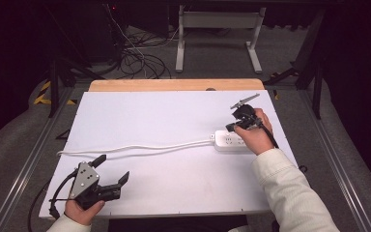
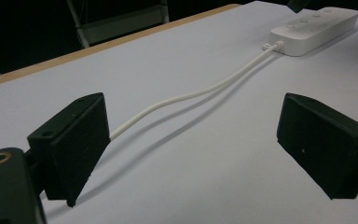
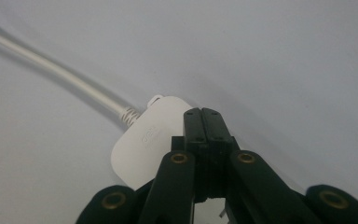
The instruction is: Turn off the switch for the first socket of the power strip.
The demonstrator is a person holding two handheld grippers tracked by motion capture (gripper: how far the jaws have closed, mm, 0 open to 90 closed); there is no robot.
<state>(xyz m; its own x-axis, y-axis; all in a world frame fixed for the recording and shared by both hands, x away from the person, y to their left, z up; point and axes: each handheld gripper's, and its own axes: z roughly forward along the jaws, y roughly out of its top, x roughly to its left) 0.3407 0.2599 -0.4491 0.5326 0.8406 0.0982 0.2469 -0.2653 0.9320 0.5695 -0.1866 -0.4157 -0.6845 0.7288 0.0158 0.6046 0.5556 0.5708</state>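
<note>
Nearest, at the table's (image 1: 140, 116) front left corner: left gripper (image 1: 111, 173) held low in the left hand (image 1: 83, 210), jaws spread wide apart with nothing between them, hovering just over the white surface and pointing toward the cord. Farther out, a white cord (image 2: 186, 95) snaking across the white top from the left edge to the end of a white power strip (image 1: 229, 140) lying flat at the right side. Over that strip, right gripper (image 3: 202, 121) in the right hand (image 1: 256, 137), pointed steeply down, jaws pressed together and empty, tips right above the strip's cord end, contact not discernible.
</note>
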